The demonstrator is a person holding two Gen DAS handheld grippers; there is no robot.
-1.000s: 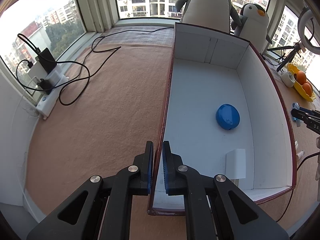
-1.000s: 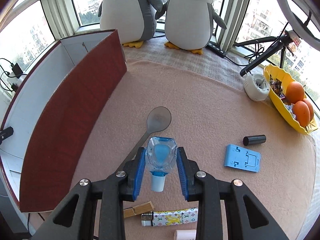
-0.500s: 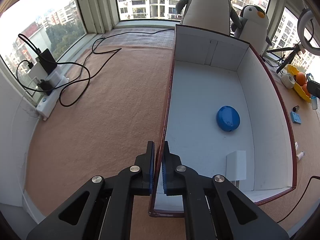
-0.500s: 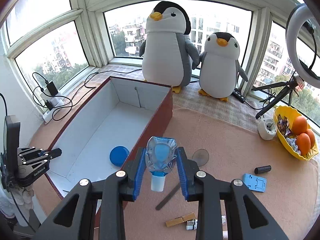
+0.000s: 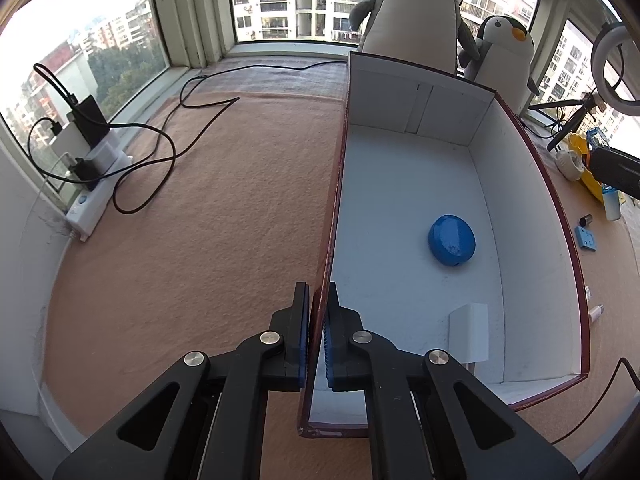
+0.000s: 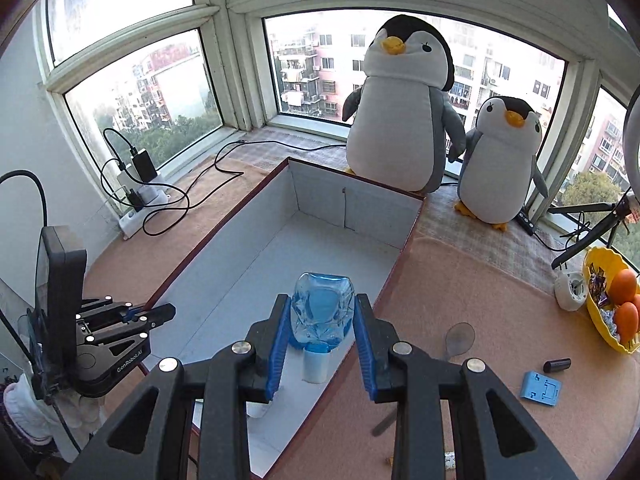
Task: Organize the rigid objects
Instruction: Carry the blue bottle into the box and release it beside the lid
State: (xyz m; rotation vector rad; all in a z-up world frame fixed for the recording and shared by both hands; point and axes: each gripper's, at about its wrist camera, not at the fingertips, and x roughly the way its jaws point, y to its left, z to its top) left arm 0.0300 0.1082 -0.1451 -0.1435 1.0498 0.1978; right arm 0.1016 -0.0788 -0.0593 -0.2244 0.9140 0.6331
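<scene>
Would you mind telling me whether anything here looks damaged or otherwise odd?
The clear blue bottle in the right gripper looks crumpled and dented, hanging cap-down over the box. Otherwise nothing stands out.

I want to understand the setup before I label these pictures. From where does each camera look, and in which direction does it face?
Left wrist: sits on the left gripper, looking down along its fingers at the box; its pads clamp the box's left wall; no hand shows.
Right wrist: sits on the right gripper, above the box's near end, facing the windows and the plush penguins; its pads hold a small clear bottle; the left gripper shows at left.
Shared: the box, both penguins, the power strip.
</scene>
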